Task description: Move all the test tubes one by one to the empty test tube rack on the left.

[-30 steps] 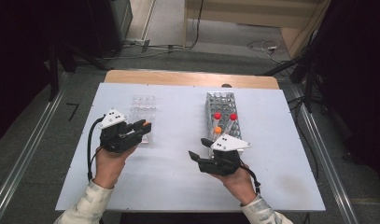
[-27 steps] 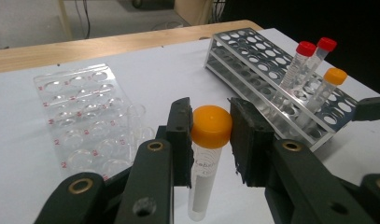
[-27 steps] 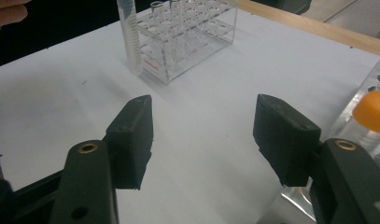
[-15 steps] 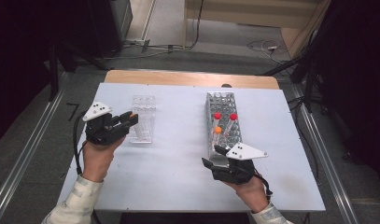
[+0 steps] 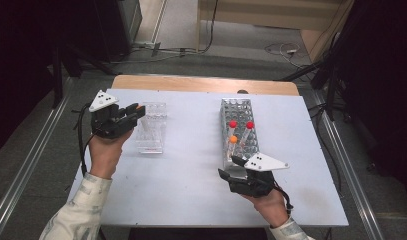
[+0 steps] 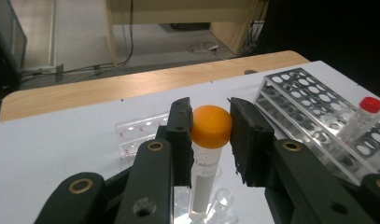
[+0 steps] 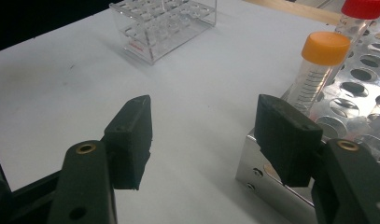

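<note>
My left gripper (image 6: 210,128) is shut on an orange-capped tube (image 6: 209,140), its pads pressing the cap from both sides. In the high view that gripper (image 5: 132,114) hovers at the left edge of the clear plastic rack (image 5: 152,127), the orange cap (image 5: 139,106) peeking out at its tip. My right gripper (image 7: 204,135) stands open with nothing between its pads, just in front of the metal rack (image 7: 365,70). From above, the right gripper (image 5: 231,167) sits at the near end of the metal rack (image 5: 237,112), which holds two red-capped tubes (image 5: 232,125) and an orange-capped tube (image 5: 233,140).
The white table top (image 5: 191,165) has bare room between the two racks and along the front edge. A wooden strip (image 5: 201,84) runs along the far edge. The clear rack (image 7: 164,25) appears far off in the right gripper view.
My left hand has drawn back to the left and lifted with the orange-capped tube, away from the clear rack. My right hand has pulled toward the front edge, then stayed put.
</note>
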`<state>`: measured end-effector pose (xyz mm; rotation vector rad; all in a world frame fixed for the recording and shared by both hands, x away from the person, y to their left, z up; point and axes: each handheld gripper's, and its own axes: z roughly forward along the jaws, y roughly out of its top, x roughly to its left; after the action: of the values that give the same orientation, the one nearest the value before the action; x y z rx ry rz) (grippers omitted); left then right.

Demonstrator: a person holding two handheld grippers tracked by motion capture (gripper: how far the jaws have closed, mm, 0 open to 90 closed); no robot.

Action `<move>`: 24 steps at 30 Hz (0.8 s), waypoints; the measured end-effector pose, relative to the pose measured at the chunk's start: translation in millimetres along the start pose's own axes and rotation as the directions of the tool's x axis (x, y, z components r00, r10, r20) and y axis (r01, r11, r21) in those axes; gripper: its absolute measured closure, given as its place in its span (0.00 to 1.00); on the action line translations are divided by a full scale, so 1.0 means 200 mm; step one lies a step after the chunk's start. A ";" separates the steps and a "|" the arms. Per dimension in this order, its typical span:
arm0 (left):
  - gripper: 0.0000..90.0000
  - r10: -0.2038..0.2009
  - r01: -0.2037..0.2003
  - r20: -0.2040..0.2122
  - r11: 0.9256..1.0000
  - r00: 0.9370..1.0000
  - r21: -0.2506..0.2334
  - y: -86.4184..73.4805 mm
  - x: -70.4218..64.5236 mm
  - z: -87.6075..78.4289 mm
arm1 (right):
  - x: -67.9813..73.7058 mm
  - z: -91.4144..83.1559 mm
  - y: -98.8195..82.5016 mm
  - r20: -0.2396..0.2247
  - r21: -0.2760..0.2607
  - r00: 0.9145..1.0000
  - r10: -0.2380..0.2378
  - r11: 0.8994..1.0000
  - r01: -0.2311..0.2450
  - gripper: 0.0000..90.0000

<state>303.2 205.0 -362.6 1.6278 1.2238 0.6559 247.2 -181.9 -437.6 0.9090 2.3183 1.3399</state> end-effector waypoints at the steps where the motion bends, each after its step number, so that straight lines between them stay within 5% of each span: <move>1: 0.79 -0.001 0.001 -0.005 1.000 1.000 0.000 0.00 0.00 0.01 | 0.00 0.00 0.00 0.000 -0.001 1.000 0.003 1.000 -0.003 0.40; 10: 0.79 -0.008 0.008 -0.048 1.000 0.999 -0.002 -0.07 0.01 0.11 | -0.01 0.00 -0.01 -0.001 0.001 1.000 0.008 1.000 -0.008 0.40; 17: 0.78 0.024 -0.021 -0.070 0.999 0.997 0.041 -0.21 -0.02 0.18 | -0.03 0.00 -0.01 0.009 0.002 1.000 0.014 1.000 -0.014 0.40; 24: 0.78 0.036 -0.029 -0.085 0.996 0.996 0.080 -0.27 -0.03 0.21 | -0.02 0.00 -0.02 0.010 0.008 1.000 0.019 1.000 -0.019 0.40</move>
<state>313.8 186.4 -427.1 1.7026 1.3029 0.7127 249.8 -186.2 -440.7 0.9400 2.3155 1.3312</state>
